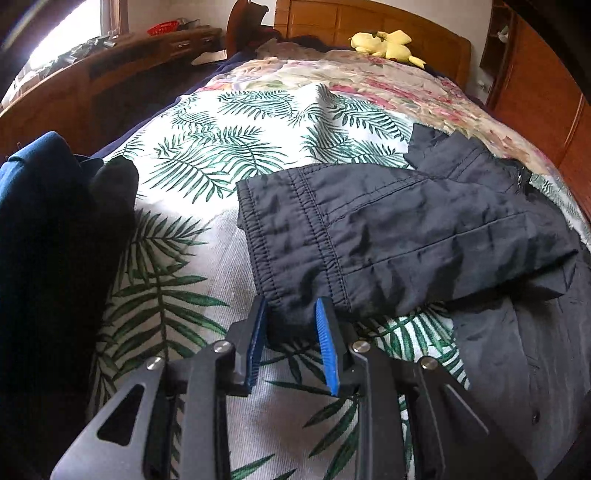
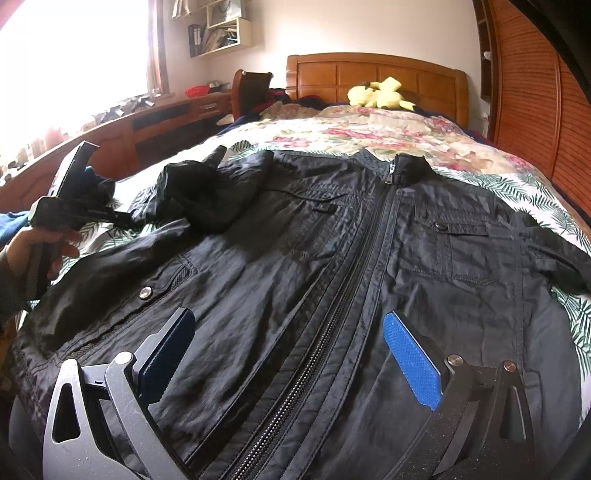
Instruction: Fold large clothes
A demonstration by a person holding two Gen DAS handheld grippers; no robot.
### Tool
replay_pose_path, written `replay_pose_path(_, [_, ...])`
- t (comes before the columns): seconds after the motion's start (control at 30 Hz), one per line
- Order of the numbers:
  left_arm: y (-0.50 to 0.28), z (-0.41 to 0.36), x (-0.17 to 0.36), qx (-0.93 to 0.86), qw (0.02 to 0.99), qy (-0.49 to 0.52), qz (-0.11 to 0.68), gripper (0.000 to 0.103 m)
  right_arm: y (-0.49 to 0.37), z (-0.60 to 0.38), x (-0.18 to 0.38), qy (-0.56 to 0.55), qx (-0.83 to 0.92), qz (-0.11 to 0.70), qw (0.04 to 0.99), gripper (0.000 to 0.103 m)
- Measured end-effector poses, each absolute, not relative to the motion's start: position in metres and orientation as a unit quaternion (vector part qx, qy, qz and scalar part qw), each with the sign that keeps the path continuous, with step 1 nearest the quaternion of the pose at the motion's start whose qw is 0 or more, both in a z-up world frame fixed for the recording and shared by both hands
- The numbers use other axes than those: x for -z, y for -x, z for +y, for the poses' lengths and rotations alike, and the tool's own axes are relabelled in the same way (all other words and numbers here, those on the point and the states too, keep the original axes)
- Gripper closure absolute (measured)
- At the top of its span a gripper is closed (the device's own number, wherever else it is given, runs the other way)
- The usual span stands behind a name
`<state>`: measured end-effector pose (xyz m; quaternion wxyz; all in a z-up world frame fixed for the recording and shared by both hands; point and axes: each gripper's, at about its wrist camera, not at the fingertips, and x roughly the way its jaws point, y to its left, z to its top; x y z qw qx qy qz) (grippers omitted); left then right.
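left wrist view sits low and close over the jacket's sleeve cuff [image 1: 295, 236]; right wrist view looks up the jacket front [image 2: 369, 258]; both face the headboard [image 1: 369, 22] and yellow plush toy [image 2: 376, 94].

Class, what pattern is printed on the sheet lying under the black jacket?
Green palm-style leaves on white; the sheet shows best in the left wrist view.

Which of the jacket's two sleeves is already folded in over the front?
The sleeve on the picture's left, beside the left gripper, lies bunched across the jacket chest. The other sleeve is spread outward on the bed.
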<state>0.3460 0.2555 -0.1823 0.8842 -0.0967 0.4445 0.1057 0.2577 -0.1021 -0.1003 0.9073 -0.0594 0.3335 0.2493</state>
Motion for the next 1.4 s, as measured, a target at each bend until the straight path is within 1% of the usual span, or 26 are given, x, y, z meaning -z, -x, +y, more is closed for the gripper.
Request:
replay_pose_path(0.23, [-0.350, 0.244, 0.185, -0.127, 0.883, 0.058, 0.449, 0.079, -0.258, -0.103, 0.101, 0.060, -0.251, 0.332, 0.907, 0.000])
replay_pose_path(0.27, [-0.351, 0.242, 0.184, -0.123, 0.883, 0.057, 0.450, 0.091, -0.258, -0.103, 0.101, 0.059, -0.251, 0.332, 0.908, 0.000])
replay_pose_path(0.3, [-0.352, 0.241, 0.183, -0.118, 0.883, 0.059, 0.451, 0.095, -0.258, -0.103, 0.101, 0.059, -0.251, 0.332, 0.908, 0.000])
replay_pose_path(0.4, [-0.352, 0.235, 0.174, -0.120, 0.885, 0.052, 0.446, 0.100, -0.258, -0.103, 0.101, 0.059, -0.251, 0.331, 0.908, 0.000])
replay_pose_path(0.63, [-0.345, 0.196, 0.102, -0.107, 0.920, 0.029, 0.377, 0.101, -0.252, -0.109, 0.094, 0.058, -0.255, 0.324, 0.909, 0.000])
replay_pose_path(0.87, [-0.322, 0.122, 0.017, -0.055, 0.951, -0.003, 0.303, 0.101, -0.245, -0.127, 0.077, 0.053, -0.244, 0.304, 0.920, 0.000])
replay_pose_path(1.0, [-0.307, 0.078, -0.016, -0.020, 0.958, -0.019, 0.285, 0.101, -0.245, -0.140, 0.063, 0.042, -0.234, 0.288, 0.927, 0.000])
replay_pose_path(1.2, [-0.279, 0.019, -0.037, 0.018, 0.961, -0.056, 0.270, 0.101, -0.237, -0.169, 0.041, 0.014, -0.215, 0.266, 0.940, 0.000])
replay_pose_path(1.4, [-0.247, -0.009, -0.018, 0.021, 0.960, -0.064, 0.272, 0.100, -0.227, -0.187, 0.034, 0.014, -0.199, 0.260, 0.945, 0.000])
